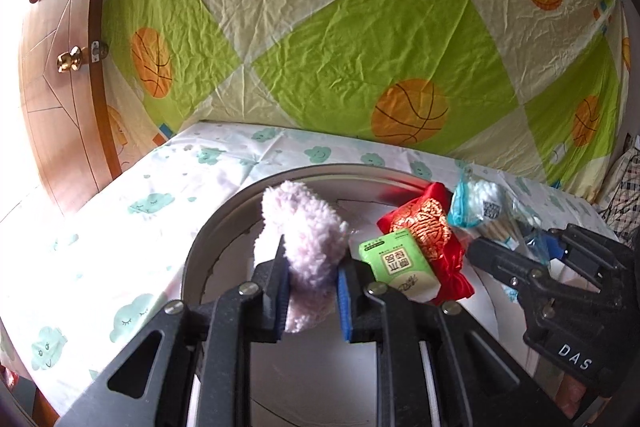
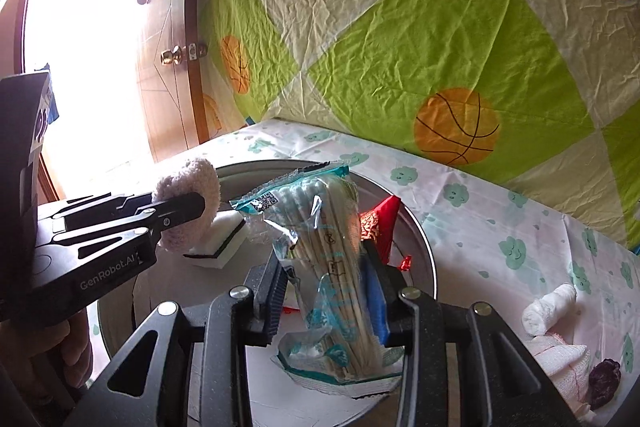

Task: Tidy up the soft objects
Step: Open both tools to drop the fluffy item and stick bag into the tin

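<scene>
A pink fluffy pad (image 1: 304, 227) is pinched in my left gripper (image 1: 314, 259) and hangs over a round metal tray (image 1: 224, 223). In the tray lie a green tissue pack (image 1: 396, 263) and a red embroidered pouch (image 1: 428, 231). My right gripper (image 2: 324, 259) is shut on a clear bag of cotton swabs (image 2: 332, 227), held upright over the tray (image 2: 424, 247). In the right wrist view the left gripper (image 2: 196, 205) comes in from the left with the pink pad (image 2: 188, 183). Below it a white sponge (image 2: 224, 239) with a black layer lies in the tray.
The tray sits on a table under a cloud-print cloth (image 2: 500, 219). A rolled white gauze bandage (image 2: 548, 307) and a dark purple lump (image 2: 604, 375) lie on the cloth at the right. A basketball-print sheet (image 1: 360, 27) hangs behind, and a wooden door (image 1: 60, 87) stands at the left.
</scene>
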### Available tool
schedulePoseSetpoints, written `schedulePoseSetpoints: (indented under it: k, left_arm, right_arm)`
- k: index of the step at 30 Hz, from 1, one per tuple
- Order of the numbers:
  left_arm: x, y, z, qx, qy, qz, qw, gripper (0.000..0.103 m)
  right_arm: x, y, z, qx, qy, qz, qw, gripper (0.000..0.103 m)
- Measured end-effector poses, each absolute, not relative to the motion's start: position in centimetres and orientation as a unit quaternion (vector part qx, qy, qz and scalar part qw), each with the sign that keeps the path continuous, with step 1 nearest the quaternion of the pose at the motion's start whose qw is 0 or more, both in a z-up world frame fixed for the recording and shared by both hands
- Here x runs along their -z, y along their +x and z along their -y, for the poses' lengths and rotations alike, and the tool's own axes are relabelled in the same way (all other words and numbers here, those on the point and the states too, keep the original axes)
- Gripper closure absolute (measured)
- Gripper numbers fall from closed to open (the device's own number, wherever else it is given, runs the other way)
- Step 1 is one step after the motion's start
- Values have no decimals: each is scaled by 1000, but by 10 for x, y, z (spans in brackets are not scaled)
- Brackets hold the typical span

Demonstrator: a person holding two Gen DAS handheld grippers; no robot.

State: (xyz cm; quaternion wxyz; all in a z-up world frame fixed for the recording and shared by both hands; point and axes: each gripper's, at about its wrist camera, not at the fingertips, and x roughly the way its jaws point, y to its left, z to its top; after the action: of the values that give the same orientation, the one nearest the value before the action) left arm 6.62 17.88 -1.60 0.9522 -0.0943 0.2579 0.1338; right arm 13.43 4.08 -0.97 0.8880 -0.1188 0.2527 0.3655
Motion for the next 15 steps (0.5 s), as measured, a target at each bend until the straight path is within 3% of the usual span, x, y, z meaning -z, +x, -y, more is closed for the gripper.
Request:
schedulePoseSetpoints:
  k: [6, 10, 11, 13, 15]
  left_arm:
    - [23, 77, -186, -133, -92, -290, 943, 83]
    - [23, 77, -186, -133, -87, -292, 943, 73]
    - [23, 77, -186, -133, -87, -293, 943, 70]
    - [22, 75, -185, -137, -87, -293, 942, 46]
    - [21, 73, -185, -146, -84, -289, 942, 37]
  right_arm:
    - [16, 138, -54, -370, -136, -277, 876, 65]
    - [19, 137, -55, -376, -133, -282, 872, 63]
    - [19, 136, -55, -379, -131, -281, 872, 61]
    - [17, 133, -51, -376, -125, -272, 877, 41]
    - [14, 132, -46, -376, -114, -267, 880, 38]
